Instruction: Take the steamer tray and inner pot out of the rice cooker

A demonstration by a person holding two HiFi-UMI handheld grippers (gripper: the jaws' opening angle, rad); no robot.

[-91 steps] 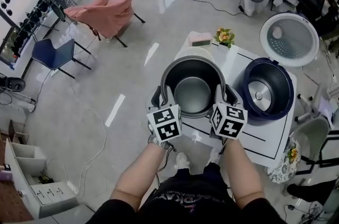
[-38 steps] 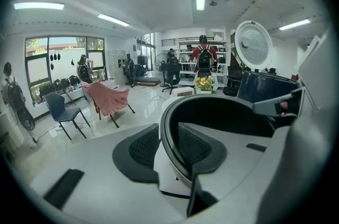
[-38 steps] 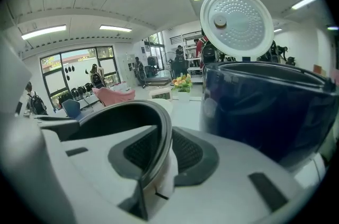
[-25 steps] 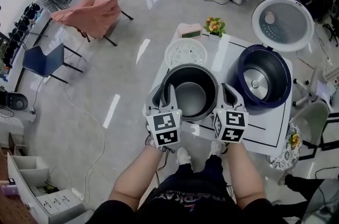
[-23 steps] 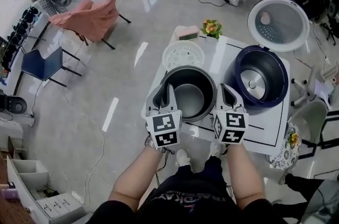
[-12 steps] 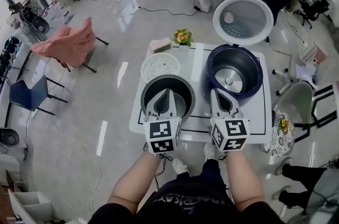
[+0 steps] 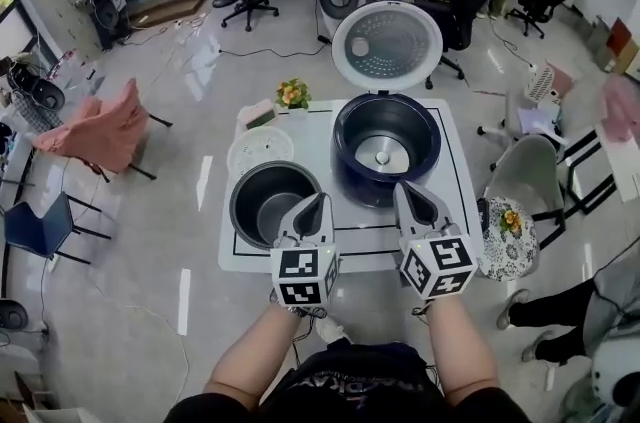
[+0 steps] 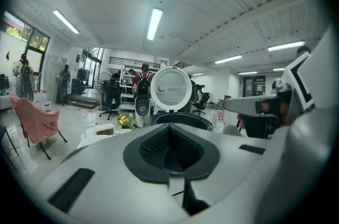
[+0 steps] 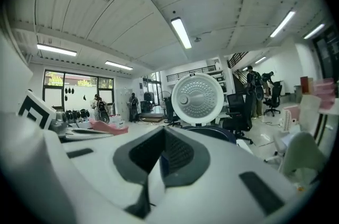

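Observation:
The dark blue rice cooker (image 7: 385, 146) stands open on the white table (image 7: 452, 173), its round lid (image 7: 387, 46) raised behind it and its well bare. Left of it, the grey inner pot (image 7: 272, 203) sits on the table. The white steamer tray (image 7: 260, 151) lies just beyond the pot. My left gripper (image 7: 318, 203) hovers shut and empty above the pot's near right rim. My right gripper (image 7: 403, 191) is shut and empty over the cooker's near edge. The left gripper view looks past its shut tips (image 8: 169, 133) to the lid (image 8: 170, 89). The right gripper view also shows the lid (image 9: 197, 98).
A flower pot (image 7: 292, 94) and a small pink box (image 7: 258, 115) stand at the table's far left corner. A grey chair (image 7: 525, 176) and a flowered stool (image 7: 505, 223) are to the right. A pink-draped chair (image 7: 95, 133) and office chairs stand farther off.
Both grippers have come off the inner pot's rim, risen and drawn back toward me. The pot stays on the table. The left jaws have shut.

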